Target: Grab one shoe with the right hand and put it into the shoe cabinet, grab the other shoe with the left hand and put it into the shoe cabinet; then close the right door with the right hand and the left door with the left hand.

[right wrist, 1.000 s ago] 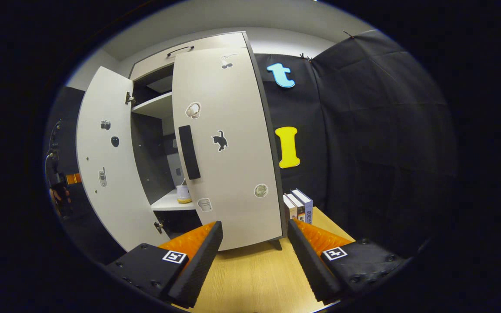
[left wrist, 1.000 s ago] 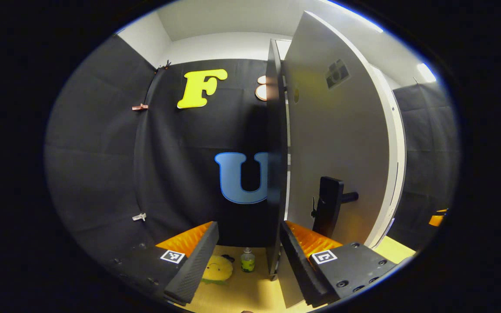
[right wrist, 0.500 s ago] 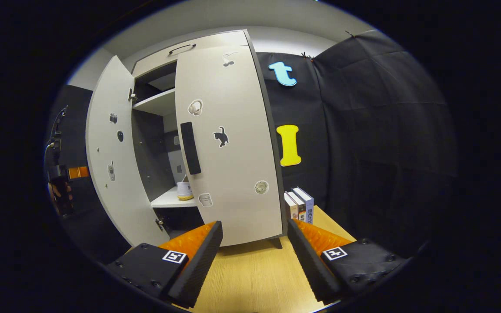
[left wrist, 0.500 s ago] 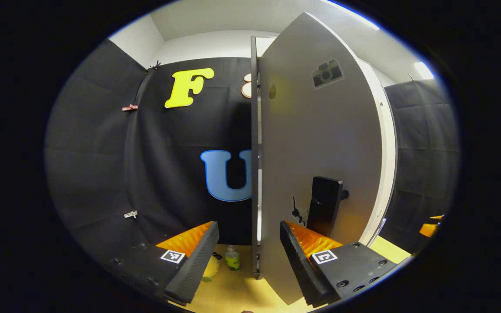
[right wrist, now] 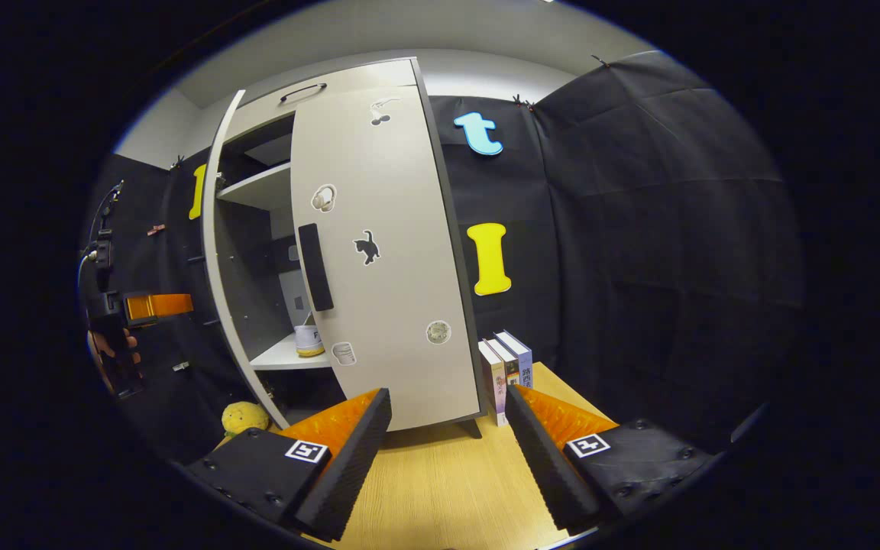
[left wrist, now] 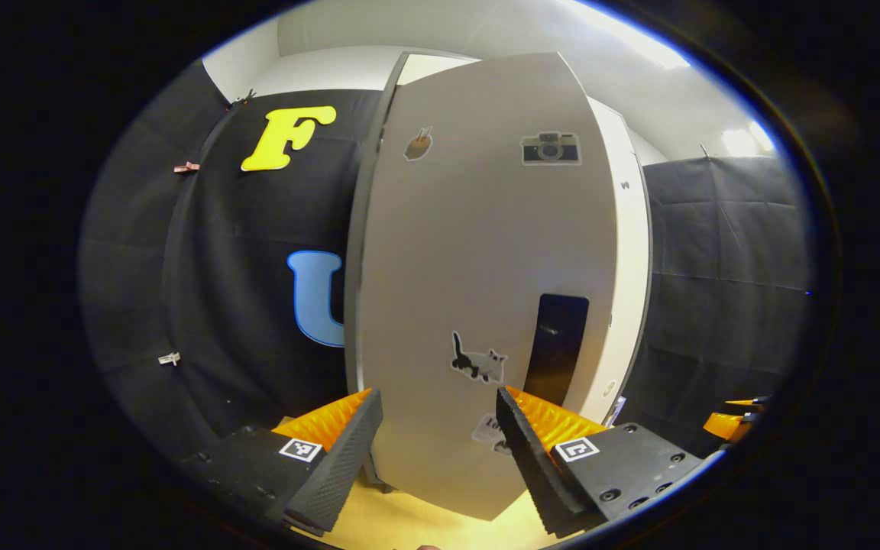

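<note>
left door [left wrist: 478, 305] just ahead of left claw [left wrist: 440, 451], both claws spread wide, seemingly empty

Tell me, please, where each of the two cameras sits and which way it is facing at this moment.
Left gripper view: rides on the left hand-held gripper, facing the outer face of the cabinet's left door from close by; its own two open fingers show at the bottom.
Right gripper view: rides on the right hand-held gripper above the wooden table, facing the right door and the shelves; its own open fingers show, with the left hand-held gripper and a hand at far left.
Shared: the shoe cabinet, left door ajar.
</note>
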`<state>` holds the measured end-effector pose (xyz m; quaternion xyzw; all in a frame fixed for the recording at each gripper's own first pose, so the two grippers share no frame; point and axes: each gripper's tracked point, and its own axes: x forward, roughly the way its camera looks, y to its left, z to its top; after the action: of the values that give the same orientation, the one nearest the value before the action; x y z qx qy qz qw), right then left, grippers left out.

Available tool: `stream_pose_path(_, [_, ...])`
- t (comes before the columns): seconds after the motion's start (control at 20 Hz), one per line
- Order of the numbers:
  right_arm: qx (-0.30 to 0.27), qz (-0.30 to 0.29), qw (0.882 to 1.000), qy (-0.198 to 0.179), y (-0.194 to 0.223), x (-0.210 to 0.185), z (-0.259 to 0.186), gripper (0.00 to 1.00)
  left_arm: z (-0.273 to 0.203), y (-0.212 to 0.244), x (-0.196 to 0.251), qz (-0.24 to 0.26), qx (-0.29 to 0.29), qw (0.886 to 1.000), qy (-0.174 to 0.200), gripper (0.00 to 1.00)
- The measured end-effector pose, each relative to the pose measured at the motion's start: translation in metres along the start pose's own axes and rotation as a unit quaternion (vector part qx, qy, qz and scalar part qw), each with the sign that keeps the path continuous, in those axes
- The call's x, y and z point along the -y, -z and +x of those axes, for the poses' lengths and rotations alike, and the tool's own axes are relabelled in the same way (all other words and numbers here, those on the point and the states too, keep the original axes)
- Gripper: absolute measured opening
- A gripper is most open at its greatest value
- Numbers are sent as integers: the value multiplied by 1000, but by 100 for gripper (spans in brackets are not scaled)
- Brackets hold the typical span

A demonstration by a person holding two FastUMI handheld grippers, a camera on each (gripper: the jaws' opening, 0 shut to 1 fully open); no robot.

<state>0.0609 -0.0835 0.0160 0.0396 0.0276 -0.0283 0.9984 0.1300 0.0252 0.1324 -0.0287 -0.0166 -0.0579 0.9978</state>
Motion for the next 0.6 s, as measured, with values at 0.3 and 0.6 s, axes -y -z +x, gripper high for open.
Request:
stream_pose_path(0.3, [-1, 11, 1000, 8, 2, -1, 2, 98, -8, 24, 20, 46, -16, 999, -7, 94])
stream_pose_path(0.6, [9, 7, 1000, -3, -3, -14, 2, 98, -29, 43, 29, 32, -9, 999, -20, 95])
